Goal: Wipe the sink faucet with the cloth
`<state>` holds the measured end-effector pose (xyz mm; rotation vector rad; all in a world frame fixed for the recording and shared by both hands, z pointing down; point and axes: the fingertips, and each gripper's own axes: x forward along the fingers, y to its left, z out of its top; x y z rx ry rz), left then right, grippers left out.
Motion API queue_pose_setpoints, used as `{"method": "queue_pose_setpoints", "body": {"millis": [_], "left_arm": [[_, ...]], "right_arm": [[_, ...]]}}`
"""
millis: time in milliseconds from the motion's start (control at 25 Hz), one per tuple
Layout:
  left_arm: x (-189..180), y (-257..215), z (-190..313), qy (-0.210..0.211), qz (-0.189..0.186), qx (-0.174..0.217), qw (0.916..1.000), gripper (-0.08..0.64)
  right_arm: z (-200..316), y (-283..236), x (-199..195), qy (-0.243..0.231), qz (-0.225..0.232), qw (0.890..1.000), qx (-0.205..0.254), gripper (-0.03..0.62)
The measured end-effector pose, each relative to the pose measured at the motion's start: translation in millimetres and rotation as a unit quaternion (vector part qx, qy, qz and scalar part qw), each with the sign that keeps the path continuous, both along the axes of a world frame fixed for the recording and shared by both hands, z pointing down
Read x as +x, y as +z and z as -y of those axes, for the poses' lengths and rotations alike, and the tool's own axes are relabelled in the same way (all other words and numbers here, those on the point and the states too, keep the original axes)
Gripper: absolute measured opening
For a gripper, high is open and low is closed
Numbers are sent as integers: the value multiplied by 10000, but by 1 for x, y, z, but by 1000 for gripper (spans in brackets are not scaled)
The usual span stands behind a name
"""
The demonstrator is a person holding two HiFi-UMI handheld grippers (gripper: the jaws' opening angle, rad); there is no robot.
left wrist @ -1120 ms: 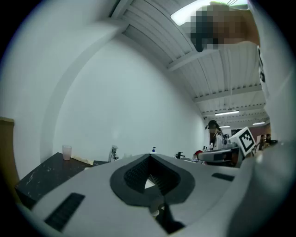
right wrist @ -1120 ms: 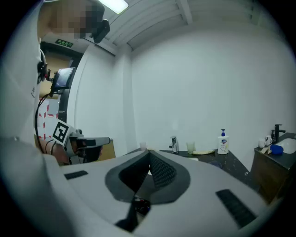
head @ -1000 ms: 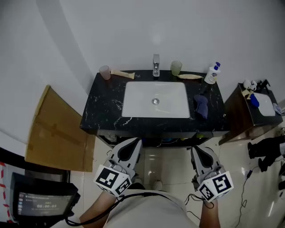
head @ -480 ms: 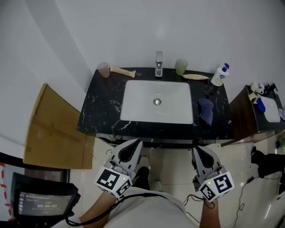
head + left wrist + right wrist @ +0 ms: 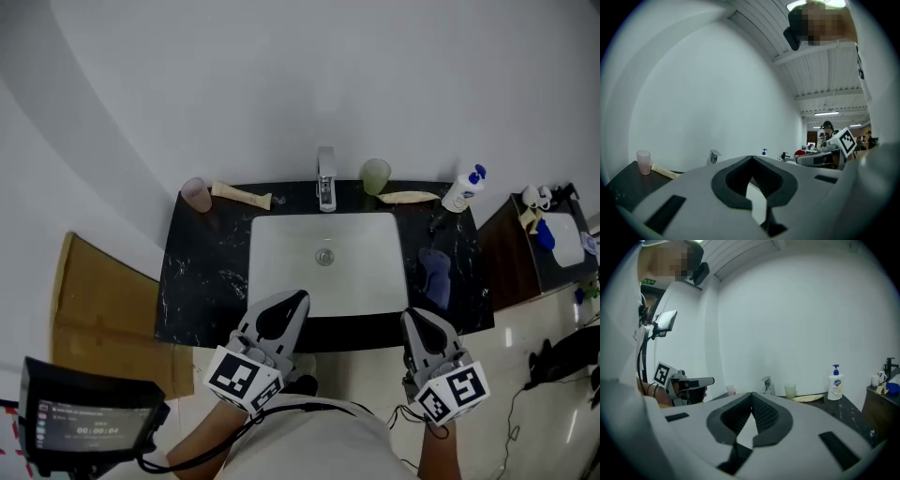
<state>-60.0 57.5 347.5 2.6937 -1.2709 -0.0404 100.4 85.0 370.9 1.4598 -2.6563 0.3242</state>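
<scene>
Though beside sink (image 5: 281, 272), cloth (image 5: 435, 277) beyond right fingers (image 5: 422, 330)

left gripper (image 5: 752, 158) closed, faucet (image 5: 714, 156) ahead

Black marble surface (image 5: 202, 281): left of the faucet (image 5: 325, 178), pink cup (image 5: 196, 193) and tube (image 5: 241, 195); right, green cup (image 5: 376, 175), soap bottle (image 5: 463, 190), blue cloth (image 5: 435, 272).

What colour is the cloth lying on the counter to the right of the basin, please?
The cloth is dark blue, clearest in the head view.
</scene>
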Motion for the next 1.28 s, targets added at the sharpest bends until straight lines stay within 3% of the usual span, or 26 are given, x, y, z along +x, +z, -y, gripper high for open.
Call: {"method": "queue_pose_setpoints", "body": {"millis": [440, 560, 800, 840, 1040, 1280], "left_arm": [[0, 3, 68, 421, -55, -12, 9991, 0], [10, 10, 74, 487, -67, -57, 9988, 0], [24, 11, 85, 346, -49, -151, 9993, 0], [27, 10, 87, 323, -53, -163, 9993, 0], [55, 13, 97, 419, 0, -226, 9989, 0], [87, 11, 110, 606, 12, -199, 9980, 0]], "right_arm": [[63, 3, 6, 479, -130, 9988, -18, 5], [70, 21, 25, 617, -275, 9976, -142, 5], [84, 85, 88, 818, -1000, 9894, -655, 5], [86, 98, 99, 759, -1209, 9867, -774, 6], [94, 161, 139, -124, -2658, 9548, -1328, 199], [109, 192, 173, -862, -3139, 9295, -1733, 275]]}}
